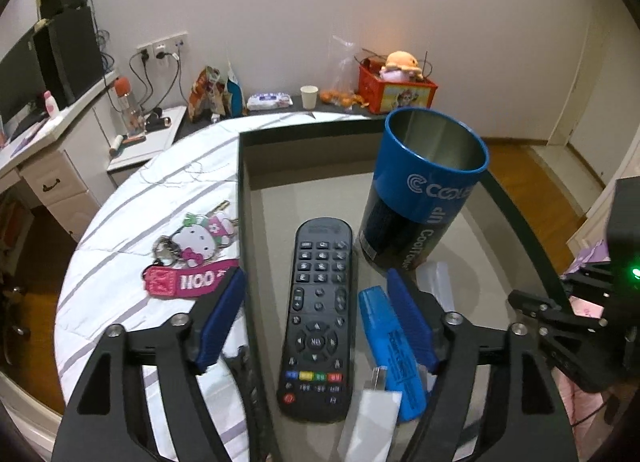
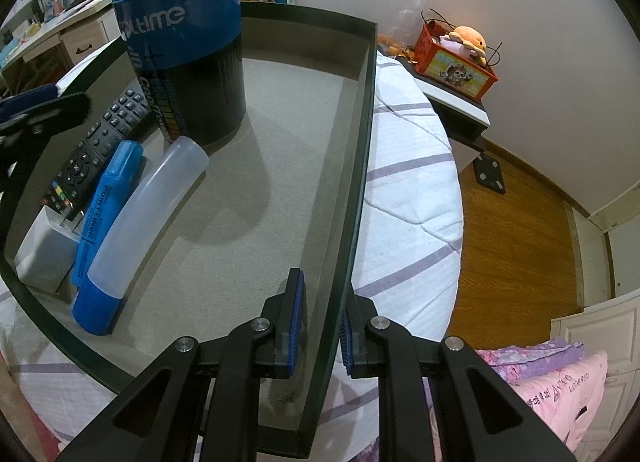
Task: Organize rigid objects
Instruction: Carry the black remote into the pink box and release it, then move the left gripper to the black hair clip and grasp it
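Observation:
A dark-walled tray (image 1: 244, 190) with a grey floor lies on the bed. In it are a black remote (image 1: 316, 318), a blue highlighter (image 1: 394, 346), a clear tube with a blue cap (image 2: 140, 222), a small white box (image 2: 44, 250) and an upright blue tin can (image 1: 424, 190). My left gripper (image 1: 316, 282) is open above the remote, its blue pads wide on either side and not touching it. My right gripper (image 2: 322, 326) is shut on the tray's near wall (image 2: 340, 246), one pad inside and one outside. A Hello Kitty keychain (image 1: 200, 238) with a pink tag (image 1: 188, 282) lies outside the tray on the bedcover.
The bedcover (image 2: 408, 198) is white with purple stripes. A red crate with a plush toy (image 1: 396, 82) stands on a side table beyond the tray. A desk with a monitor (image 1: 44, 74) is at the left, wooden floor (image 2: 516, 246) at the right, a pink pillow (image 2: 560, 390) nearby.

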### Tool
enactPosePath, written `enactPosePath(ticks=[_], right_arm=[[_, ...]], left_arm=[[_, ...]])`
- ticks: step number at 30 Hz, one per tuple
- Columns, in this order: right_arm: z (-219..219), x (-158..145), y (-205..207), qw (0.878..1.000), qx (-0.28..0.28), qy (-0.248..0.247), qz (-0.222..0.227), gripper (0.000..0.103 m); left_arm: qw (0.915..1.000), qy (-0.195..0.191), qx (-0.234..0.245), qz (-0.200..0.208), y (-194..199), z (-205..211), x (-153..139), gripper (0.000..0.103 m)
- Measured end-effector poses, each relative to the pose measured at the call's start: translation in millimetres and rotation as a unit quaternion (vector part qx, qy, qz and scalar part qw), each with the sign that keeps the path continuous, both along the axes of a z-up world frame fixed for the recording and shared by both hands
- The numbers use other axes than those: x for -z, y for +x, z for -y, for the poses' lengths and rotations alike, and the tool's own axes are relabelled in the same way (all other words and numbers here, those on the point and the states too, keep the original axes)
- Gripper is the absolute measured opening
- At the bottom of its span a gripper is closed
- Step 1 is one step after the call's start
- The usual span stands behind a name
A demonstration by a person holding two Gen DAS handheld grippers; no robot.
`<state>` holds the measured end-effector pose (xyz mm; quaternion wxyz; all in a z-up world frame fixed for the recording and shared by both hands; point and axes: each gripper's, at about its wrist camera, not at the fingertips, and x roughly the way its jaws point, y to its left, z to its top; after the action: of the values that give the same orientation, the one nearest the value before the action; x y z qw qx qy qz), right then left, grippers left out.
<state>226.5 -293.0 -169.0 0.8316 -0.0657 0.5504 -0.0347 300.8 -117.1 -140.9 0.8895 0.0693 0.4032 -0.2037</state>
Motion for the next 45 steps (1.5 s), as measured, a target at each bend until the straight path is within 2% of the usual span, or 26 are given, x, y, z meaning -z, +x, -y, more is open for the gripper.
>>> enactPosePath(ticks=[5, 14, 16, 19, 23, 27, 32, 37, 39, 45], right_arm=[[0.1, 0.0, 2.1, 1.000, 0.003, 0.001, -0.003, 0.017], [1.2, 0.5, 4.4, 1.000, 0.008, -0.001, -0.006, 0.017], [0.8, 0.5, 5.1, 1.000, 0.009, -0.002, -0.007, 0.017], [0.4, 1.0, 5.9, 1.000, 0.010, -0.003, -0.008, 0.017], [-1.2, 1.5, 6.4, 1.000, 0.011, -0.004, -0.008, 0.017], [-1.9, 1.9, 6.1, 1.000, 0.012, -0.003, -0.007, 0.017], [-1.8, 1.1, 5.7, 1.000, 0.010, -0.003, -0.008, 0.017], [4.2, 0.8, 4.0, 1.000, 0.003, 0.012, -0.004, 0.017], [4.9, 1.5, 2.3, 1.000, -0.002, 0.006, -0.001, 0.014], [5.6, 2.3, 1.8, 1.000, -0.022, -0.007, -0.012, 0.014]], left_arm=[[0.9997, -0.002, -0.011, 0.019, -14.6, -23.7, -12.2, 0.092], [0.9982, -0.018, -0.020, 0.053, -61.2, -76.3, -26.3, 0.101], [0.9981, -0.014, -0.019, 0.057, -75.3, -94.2, -23.1, 0.102], [0.9973, 0.011, -0.039, 0.061, -86.9, -115.5, -13.5, 0.102], [0.9973, 0.025, -0.059, 0.035, -88.2, -136.2, 7.0, 0.102], [0.9971, 0.044, -0.060, 0.016, -85.4, -136.8, 29.5, 0.102], [0.9986, 0.037, -0.037, -0.010, -79.9, -125.1, 48.1, 0.102], [0.9989, 0.039, -0.025, -0.012, -79.4, -114.8, 53.7, 0.102], [0.9992, 0.035, -0.018, -0.010, -79.6, -110.6, 52.6, 0.102], [0.9991, 0.041, -0.010, -0.008, -74.5, -100.0, 53.9, 0.102]])
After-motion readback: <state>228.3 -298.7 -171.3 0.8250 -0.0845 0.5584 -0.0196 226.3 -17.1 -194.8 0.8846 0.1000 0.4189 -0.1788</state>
